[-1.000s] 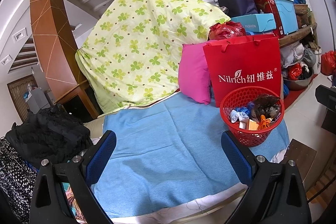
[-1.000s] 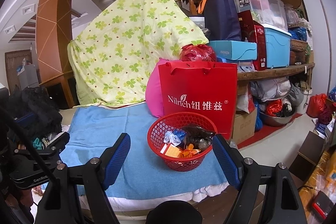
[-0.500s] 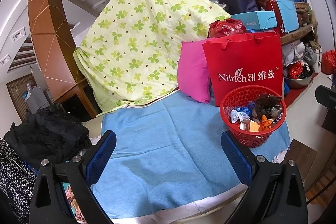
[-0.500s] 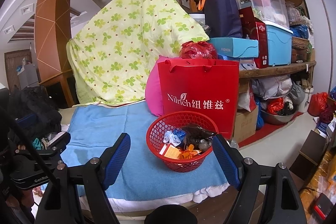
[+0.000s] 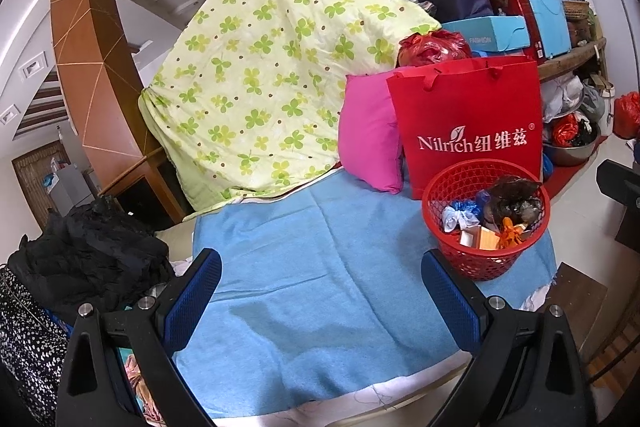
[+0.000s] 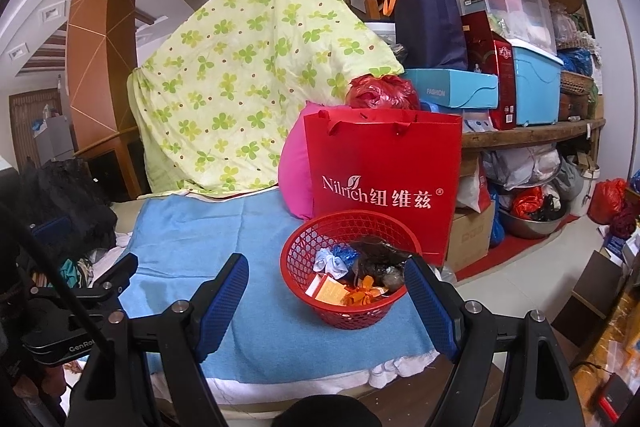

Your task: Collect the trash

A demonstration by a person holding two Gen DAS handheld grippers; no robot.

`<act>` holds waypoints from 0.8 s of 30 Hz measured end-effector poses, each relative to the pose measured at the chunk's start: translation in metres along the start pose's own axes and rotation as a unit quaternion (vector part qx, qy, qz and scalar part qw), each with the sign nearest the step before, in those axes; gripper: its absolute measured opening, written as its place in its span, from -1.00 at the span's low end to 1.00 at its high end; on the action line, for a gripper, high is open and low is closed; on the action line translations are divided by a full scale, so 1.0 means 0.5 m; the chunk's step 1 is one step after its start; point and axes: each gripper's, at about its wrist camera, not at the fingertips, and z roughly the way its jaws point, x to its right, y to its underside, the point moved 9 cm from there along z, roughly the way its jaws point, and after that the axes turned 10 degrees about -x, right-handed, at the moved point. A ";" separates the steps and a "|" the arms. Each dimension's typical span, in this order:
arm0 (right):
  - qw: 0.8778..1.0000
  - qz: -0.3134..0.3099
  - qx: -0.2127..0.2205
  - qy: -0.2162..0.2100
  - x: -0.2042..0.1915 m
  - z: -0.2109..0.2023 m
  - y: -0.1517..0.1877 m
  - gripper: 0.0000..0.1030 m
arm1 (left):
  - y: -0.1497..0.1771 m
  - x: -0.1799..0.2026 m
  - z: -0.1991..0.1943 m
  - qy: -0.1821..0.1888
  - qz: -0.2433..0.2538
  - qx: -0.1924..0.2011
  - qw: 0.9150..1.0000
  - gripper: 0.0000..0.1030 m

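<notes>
A red mesh basket [image 5: 452, 187] stands at the right end of a blue cloth [image 5: 320, 267]; it also shows in the right wrist view [image 6: 304, 251]. It holds trash: a white and blue wrapper [image 6: 330, 261], a dark crumpled bag [image 6: 380, 259], an orange box [image 6: 330, 289] and orange scraps. My left gripper [image 5: 320, 299] is open and empty above the cloth, left of the basket. My right gripper [image 6: 326, 301] is open and empty, its fingers astride the basket's near side. The left gripper's body [image 6: 72, 311] shows at the left of the right wrist view.
A red Nilrich bag [image 6: 384, 183] and a pink pillow [image 6: 294, 175] stand behind the basket. A green flowered quilt [image 6: 248, 79] hangs at the back. Black clothes [image 5: 88, 259] lie left. Shelves with boxes [image 6: 532, 83] and floor clutter are right.
Both views have drifted slightly; the scene sits a little lower in frame. Both grippers stay open and empty. The basket has not moved.
</notes>
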 end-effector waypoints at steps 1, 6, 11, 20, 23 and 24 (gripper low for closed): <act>1.000 0.001 -0.001 -0.002 -0.002 0.005 -0.001 0.61 | 0.001 -0.002 0.005 0.001 -0.001 -0.002 1.000 0.94; 1.000 -0.005 -0.003 -0.007 -0.015 0.021 0.000 0.61 | 0.007 -0.018 0.025 0.000 -0.011 -0.011 1.000 0.94; 1.000 -0.001 -0.005 -0.009 -0.014 0.019 0.010 0.61 | 0.017 -0.020 0.029 -0.001 -0.015 -0.017 1.000 0.94; 1.000 -0.007 -0.001 -0.011 -0.017 0.012 0.009 0.61 | 0.021 -0.019 0.020 -0.002 -0.010 -0.013 1.000 0.94; 1.000 -0.004 -0.003 -0.009 -0.017 0.012 0.010 0.61 | 0.021 -0.014 0.023 -0.002 -0.006 -0.014 1.000 0.94; 1.000 -0.003 -0.005 -0.008 -0.015 0.012 0.010 0.61 | 0.019 -0.011 0.022 -0.001 -0.006 -0.014 1.000 0.94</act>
